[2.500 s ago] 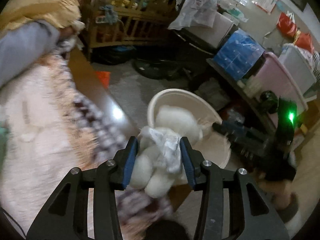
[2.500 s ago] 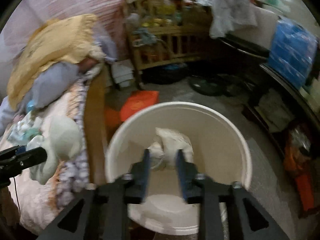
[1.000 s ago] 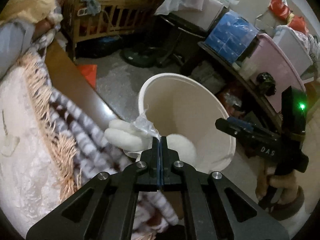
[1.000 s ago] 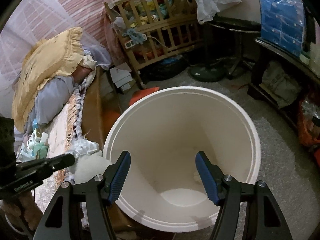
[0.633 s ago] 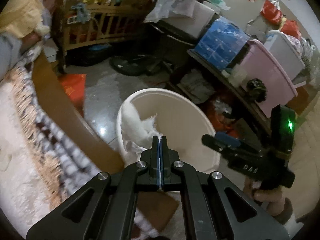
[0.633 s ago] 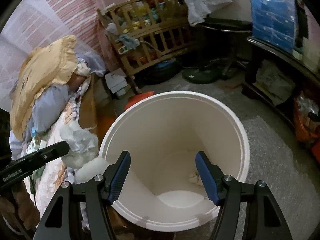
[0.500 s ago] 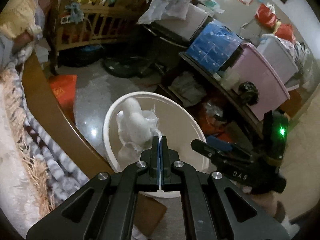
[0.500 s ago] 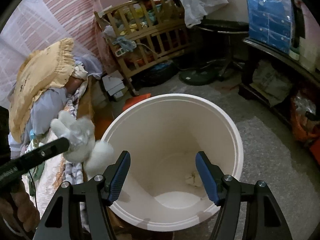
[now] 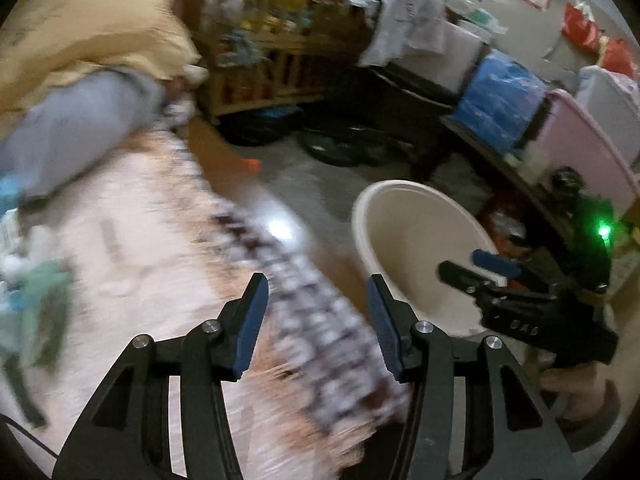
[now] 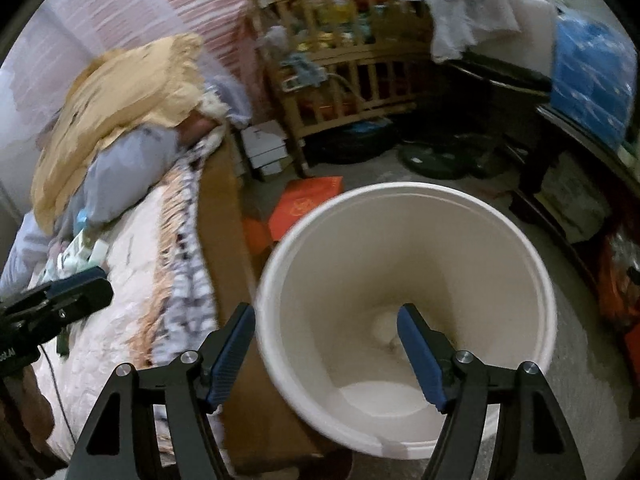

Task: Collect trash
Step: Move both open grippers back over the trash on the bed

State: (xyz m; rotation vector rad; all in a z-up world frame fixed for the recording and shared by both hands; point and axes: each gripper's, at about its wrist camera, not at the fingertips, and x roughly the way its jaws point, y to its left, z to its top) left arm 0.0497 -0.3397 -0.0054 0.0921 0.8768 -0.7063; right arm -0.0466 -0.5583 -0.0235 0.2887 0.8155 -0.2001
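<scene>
A white round bin (image 10: pixel 408 200) stands on the floor beside the bed; it also shows in the left wrist view (image 9: pixel 404 236). White crumpled trash (image 10: pixel 384 326) lies at its bottom. My left gripper (image 9: pixel 316 324) is open and empty over the bed's edge, left of the bin. My right gripper (image 10: pixel 326 352) is open and empty above the bin's near rim; it also shows in the left wrist view (image 9: pixel 476 268). More small litter (image 10: pixel 80 252) lies on the bed near the pillows.
The bed with a pink blanket (image 9: pixel 132 264) and checked fringe cover (image 10: pixel 188 276) is on the left, with a yellow pillow (image 10: pixel 128 92). A wooden crib (image 10: pixel 344 76), orange packets (image 10: pixel 308 204) on the floor, and shelves with blue (image 9: pixel 500 108) and pink boxes (image 9: pixel 576 152) surround the bin.
My left gripper has opened and let go of the white trash bundle, which is now in the bin. It has swung back left over the bed. The right gripper stays open.
</scene>
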